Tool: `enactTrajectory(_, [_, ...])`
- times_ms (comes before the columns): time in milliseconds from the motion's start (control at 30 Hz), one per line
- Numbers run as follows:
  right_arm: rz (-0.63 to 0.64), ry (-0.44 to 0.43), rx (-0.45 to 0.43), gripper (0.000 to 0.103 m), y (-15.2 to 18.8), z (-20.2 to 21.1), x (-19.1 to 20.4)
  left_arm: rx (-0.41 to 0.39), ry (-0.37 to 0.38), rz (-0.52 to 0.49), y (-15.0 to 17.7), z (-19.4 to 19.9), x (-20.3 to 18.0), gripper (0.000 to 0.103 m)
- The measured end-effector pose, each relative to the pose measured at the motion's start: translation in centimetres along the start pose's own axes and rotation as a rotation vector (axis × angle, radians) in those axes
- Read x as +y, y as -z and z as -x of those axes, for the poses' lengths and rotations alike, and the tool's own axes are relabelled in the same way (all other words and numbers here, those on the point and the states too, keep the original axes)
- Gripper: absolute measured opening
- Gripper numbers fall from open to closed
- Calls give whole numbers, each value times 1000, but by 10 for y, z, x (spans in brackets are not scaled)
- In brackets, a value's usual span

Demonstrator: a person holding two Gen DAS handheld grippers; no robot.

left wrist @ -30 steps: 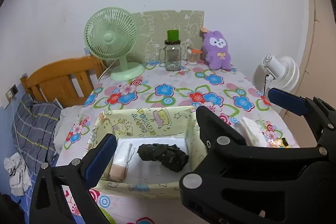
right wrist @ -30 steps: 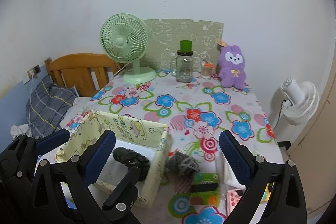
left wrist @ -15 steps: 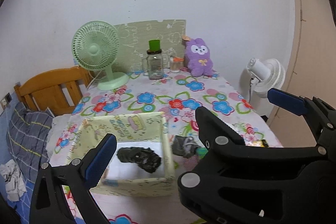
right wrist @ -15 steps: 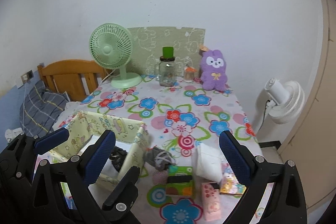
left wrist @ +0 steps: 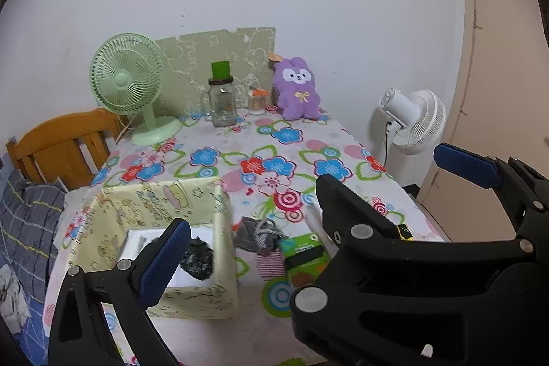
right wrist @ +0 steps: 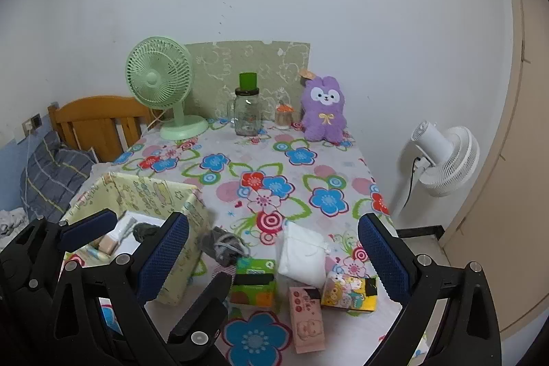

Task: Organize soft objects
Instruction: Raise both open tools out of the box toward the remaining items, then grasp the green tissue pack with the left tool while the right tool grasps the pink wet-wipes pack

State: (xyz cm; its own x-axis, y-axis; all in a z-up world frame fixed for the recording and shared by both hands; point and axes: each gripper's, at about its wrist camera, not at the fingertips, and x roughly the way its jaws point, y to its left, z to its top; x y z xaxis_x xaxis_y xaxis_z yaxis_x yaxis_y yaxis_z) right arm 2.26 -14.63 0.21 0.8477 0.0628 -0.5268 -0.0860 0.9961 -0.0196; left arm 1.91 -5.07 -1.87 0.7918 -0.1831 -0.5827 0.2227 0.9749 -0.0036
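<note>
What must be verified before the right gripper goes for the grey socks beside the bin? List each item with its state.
1. Right gripper open and holding nothing: ok.
2. Left gripper open and holding nothing: ok.
3. Grey socks on the tablecloth, outside the yellow bin, nothing on top: ok.
4. Room to close on the socks: not ok; the green tissue pack lies right against them.
5. Space in the bin: ok; the dark bundle leaves white floor bare.
6. Whether the socks are knotted together: cannot tell.
</note>
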Motion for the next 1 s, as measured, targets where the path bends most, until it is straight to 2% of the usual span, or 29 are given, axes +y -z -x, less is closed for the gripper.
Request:
enactTrajectory(400, [-40, -26, 17, 100, 26, -17, -28, 15, 4, 3, 16, -21, -25, 96])
enactTrajectory(1000, [-86, -19, 145, 89, 65, -66, -58, 189, 14, 30, 47, -86, -41, 76])
